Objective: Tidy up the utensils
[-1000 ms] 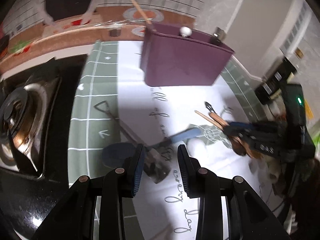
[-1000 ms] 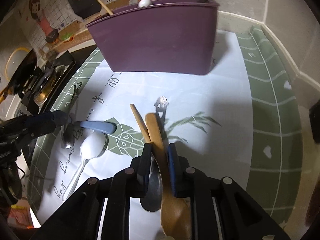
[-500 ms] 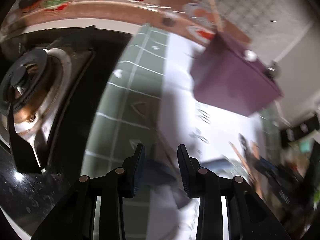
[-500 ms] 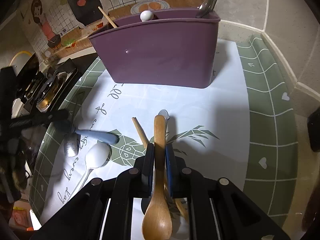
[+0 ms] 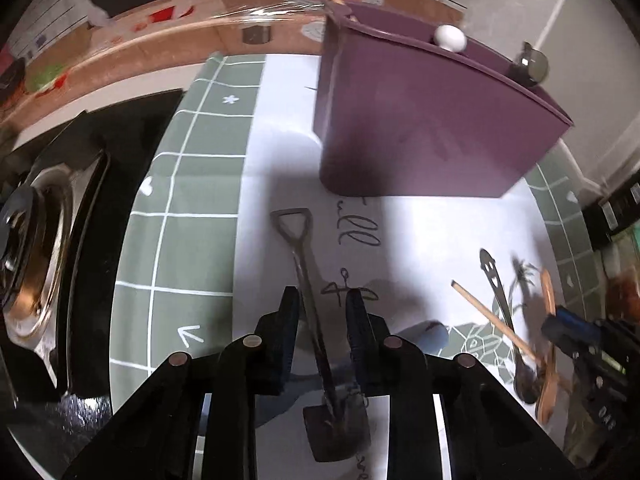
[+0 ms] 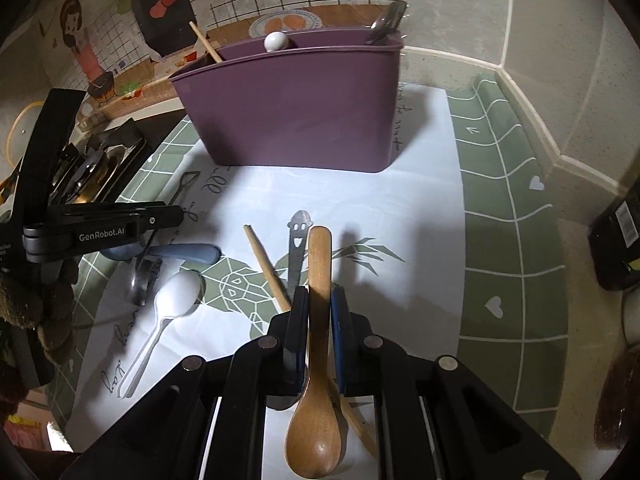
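black left gripper (image 6: pixel 168 216) marked genrobot.ai; right gripper (image 6: pixel 318 308) fingers (image 6: pixel 340 320) perhaps blue-padded.

purple caddy (image 6: pixel 296 112), green grid-lined mat (image 6: pixel 508 248)

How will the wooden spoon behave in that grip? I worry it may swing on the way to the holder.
The wooden spoon looks stiff and probably light. The right gripper pinches its narrow handle, with the bowl hanging behind the pads, so it may pivot. The smooth finish could let it slip somewhat.
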